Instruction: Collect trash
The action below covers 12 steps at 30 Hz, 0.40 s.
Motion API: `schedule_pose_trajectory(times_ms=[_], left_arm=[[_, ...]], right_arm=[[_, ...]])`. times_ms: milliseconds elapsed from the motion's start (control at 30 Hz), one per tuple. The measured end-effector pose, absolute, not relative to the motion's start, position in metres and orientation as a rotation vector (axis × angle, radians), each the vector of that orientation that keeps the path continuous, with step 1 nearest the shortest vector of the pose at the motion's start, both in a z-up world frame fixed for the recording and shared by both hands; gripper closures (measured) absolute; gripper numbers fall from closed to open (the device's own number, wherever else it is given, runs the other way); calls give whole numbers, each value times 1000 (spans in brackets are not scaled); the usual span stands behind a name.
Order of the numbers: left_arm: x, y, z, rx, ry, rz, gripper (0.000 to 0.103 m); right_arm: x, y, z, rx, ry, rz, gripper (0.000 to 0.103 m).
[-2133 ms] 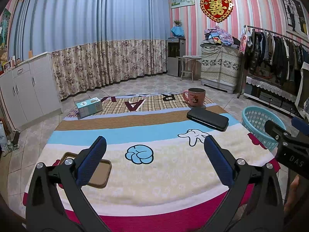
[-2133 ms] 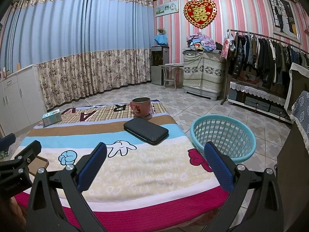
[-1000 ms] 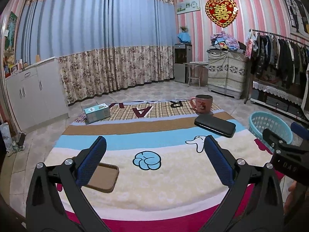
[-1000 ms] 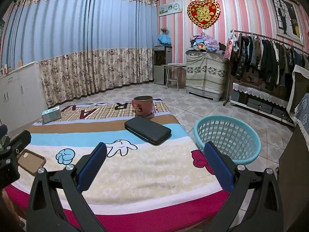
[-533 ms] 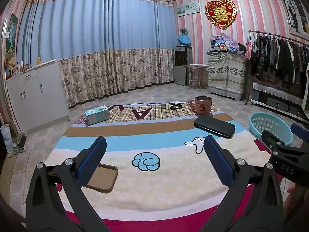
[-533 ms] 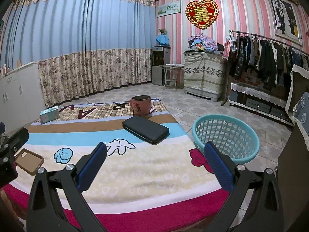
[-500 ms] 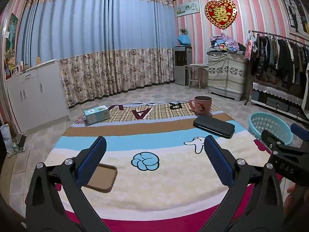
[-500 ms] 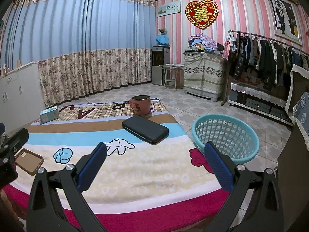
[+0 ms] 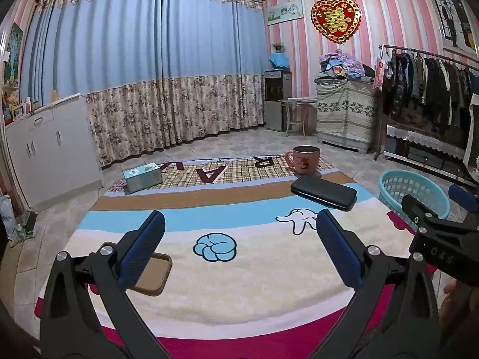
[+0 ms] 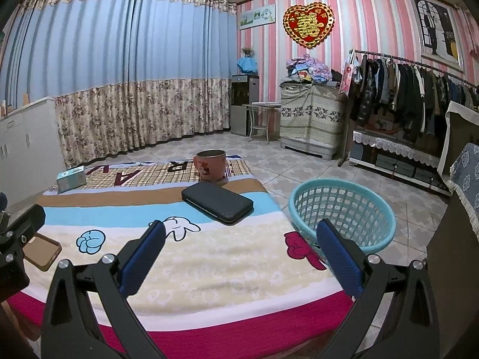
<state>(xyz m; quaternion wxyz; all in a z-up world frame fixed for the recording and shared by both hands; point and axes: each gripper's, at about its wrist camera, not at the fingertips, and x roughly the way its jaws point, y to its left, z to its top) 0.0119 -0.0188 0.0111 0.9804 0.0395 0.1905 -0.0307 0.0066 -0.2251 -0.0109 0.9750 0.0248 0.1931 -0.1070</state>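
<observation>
A table under a striped cartoon blanket (image 9: 239, 269) carries a pink mug (image 9: 304, 159), a black case (image 9: 324, 193), a small teal box (image 9: 142, 177) and a brown phone case (image 9: 151, 273). A teal laundry basket (image 10: 341, 214) stands on the floor to the table's right. My left gripper (image 9: 239, 245) is open and empty above the near edge; the brown case lies by its left finger. My right gripper (image 10: 241, 246) is open and empty over the near right corner, beside the basket. I see no loose trash on the blanket.
White cabinets (image 9: 45, 149) line the left wall. A clothes rack (image 10: 419, 101), a covered cabinet (image 10: 311, 116) and a water dispenser (image 10: 242, 104) stand at the back right. Tiled floor (image 10: 299, 167) surrounds the table.
Both grippers have drawn back slightly and lifted, so the table items sit a little farther off. Both stay open and empty. Nothing on the table has moved.
</observation>
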Motion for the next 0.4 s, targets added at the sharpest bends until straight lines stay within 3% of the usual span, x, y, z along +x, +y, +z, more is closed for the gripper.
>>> schedule_pose_trajectory(times_ms=[400], left_arm=[[10, -21, 8, 87, 382, -82, 5]], right_arm=[[7, -225, -10, 36, 380, -224, 5]])
